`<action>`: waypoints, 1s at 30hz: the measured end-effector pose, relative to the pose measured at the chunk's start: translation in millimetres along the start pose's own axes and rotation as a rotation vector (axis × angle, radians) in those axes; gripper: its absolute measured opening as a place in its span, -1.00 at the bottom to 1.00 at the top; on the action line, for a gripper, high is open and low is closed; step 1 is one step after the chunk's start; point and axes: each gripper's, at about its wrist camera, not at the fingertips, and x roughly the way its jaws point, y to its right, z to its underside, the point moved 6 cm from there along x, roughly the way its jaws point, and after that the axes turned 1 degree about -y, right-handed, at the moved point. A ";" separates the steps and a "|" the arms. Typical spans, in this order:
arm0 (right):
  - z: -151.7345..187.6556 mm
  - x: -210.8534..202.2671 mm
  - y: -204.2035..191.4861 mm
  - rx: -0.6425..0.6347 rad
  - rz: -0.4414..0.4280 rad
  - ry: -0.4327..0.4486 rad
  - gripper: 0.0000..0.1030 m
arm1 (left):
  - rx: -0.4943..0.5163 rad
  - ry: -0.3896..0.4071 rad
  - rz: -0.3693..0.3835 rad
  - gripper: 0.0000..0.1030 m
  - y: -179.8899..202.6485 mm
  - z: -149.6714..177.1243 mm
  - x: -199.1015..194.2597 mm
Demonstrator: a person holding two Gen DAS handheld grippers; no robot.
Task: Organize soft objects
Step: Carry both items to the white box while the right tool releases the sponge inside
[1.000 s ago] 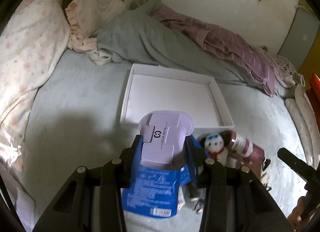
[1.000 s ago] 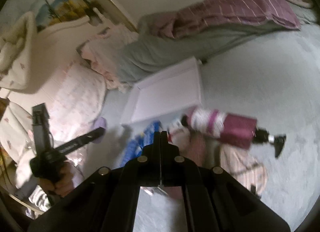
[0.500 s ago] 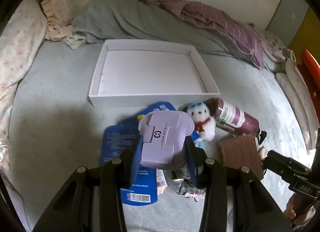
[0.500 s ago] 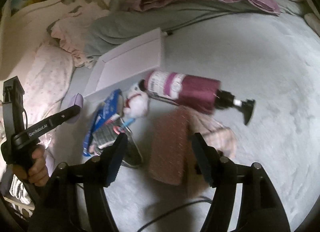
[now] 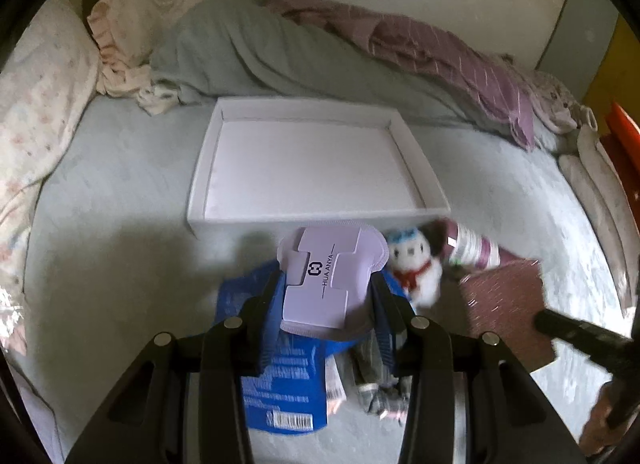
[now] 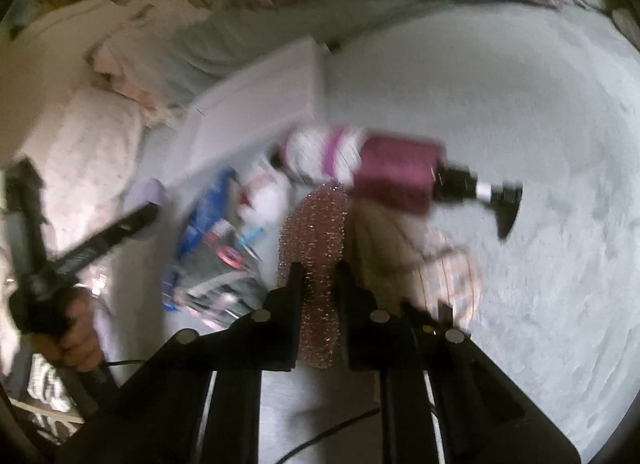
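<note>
My left gripper (image 5: 328,288) is shut on a lilac padded pouch (image 5: 324,284) with a printed label, held above a blue packet (image 5: 280,380). Just beyond it stands a shallow white box (image 5: 312,220). In the blurred right wrist view, the jaws of my right gripper (image 6: 320,276) are closing on a pink sparkly sponge (image 6: 316,232), which stands on edge between the fingers with the pads against its sides. The sponge (image 5: 504,308) also shows in the left wrist view, with the right gripper's dark body (image 5: 580,332) next to it. A small white plush toy (image 5: 414,264) lies beside the box.
A purple pump bottle (image 6: 384,168) lies across the grey bedsheet behind the sponge, and a plaid cloth (image 6: 444,264) lies to its right. Rumpled grey and purple bedding (image 5: 280,48) fills the back. A floral pillow (image 5: 36,112) is at the left.
My right gripper went from shut to wide open, came down over the pink sponge and narrowed around it. The left gripper kept its hold on the lilac pouch.
</note>
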 end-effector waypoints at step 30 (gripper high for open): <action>-123.2 166.7 -34.7 -0.223 0.329 -0.061 -0.53 | -0.121 -0.146 0.034 -0.20 3.6 -61.8 146.1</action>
